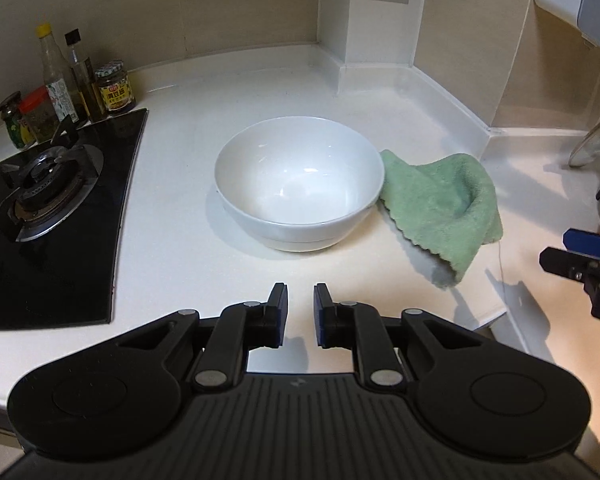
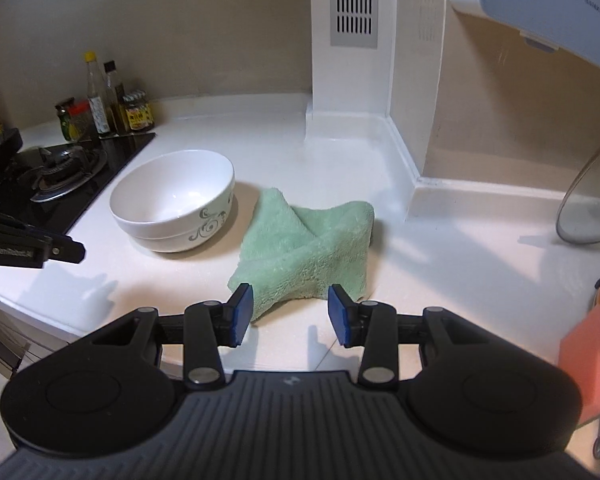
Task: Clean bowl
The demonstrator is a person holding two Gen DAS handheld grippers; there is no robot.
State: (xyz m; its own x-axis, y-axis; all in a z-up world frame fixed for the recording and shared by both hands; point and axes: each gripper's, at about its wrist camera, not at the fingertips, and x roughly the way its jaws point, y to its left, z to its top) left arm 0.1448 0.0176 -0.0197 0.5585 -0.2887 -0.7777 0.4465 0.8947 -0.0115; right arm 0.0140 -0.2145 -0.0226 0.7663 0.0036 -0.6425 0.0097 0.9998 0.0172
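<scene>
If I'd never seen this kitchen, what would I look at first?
Probably the big round white ceramic bowl standing empty in the middle of the pale countertop. Next, the fluffy green cloth crumpled just beside it, with the right claw open in front of it.

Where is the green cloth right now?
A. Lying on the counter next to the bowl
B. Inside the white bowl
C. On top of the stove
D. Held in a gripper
A. The green cloth lies crumpled on the white counter just beside the bowl, and the right gripper is open and empty in front of it.
</scene>
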